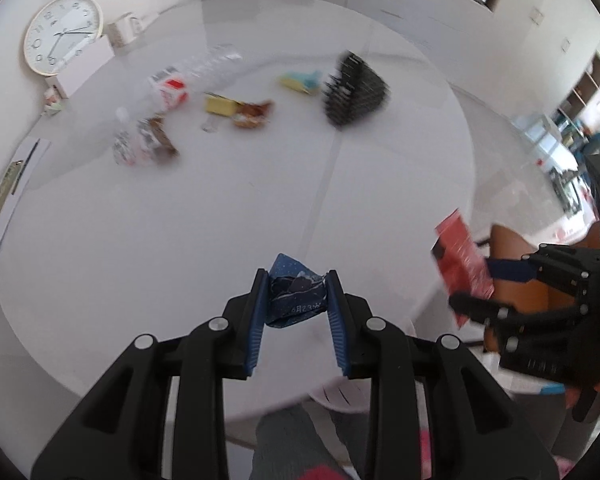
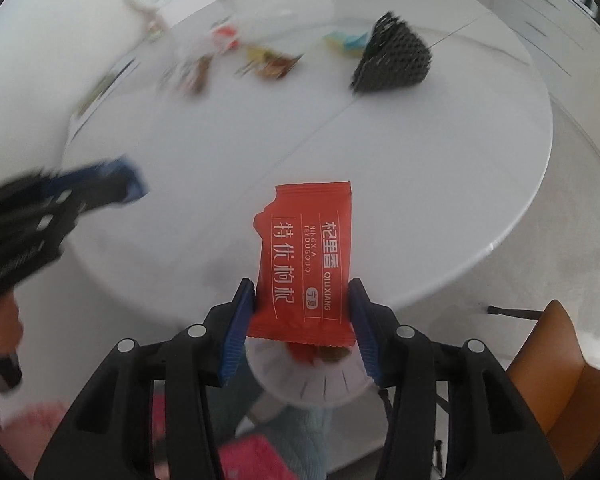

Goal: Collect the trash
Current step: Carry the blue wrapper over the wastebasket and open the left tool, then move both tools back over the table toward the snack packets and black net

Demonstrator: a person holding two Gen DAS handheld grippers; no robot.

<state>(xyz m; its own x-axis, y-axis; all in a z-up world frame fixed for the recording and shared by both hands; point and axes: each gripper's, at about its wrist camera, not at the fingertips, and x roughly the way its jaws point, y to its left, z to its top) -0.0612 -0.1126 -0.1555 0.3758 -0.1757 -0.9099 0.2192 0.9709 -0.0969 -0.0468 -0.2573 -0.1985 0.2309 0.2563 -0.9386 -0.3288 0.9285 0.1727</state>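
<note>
My left gripper (image 1: 297,280) is shut on a crumpled dark blue wrapper (image 1: 296,298) above the near edge of the round white table (image 1: 180,216). To its right, my right gripper (image 2: 301,286) is shut on a flat red snack packet (image 2: 306,248) with white print, held by its lower end just past the table rim. That red packet (image 1: 460,264) also shows at the right of the left wrist view. A white round bin (image 2: 312,384) with slits sits below the table edge, under the right gripper, with something red inside. The left gripper (image 2: 116,190) appears blurred at the left of the right wrist view.
Across the table lie several wrappers (image 1: 252,114), a yellow packet (image 1: 220,105), a clear plastic bottle (image 1: 208,64) and a tipped black mesh basket (image 1: 354,90). A wall clock (image 1: 62,32) leans at the far left. An orange chair (image 2: 552,356) stands at the right.
</note>
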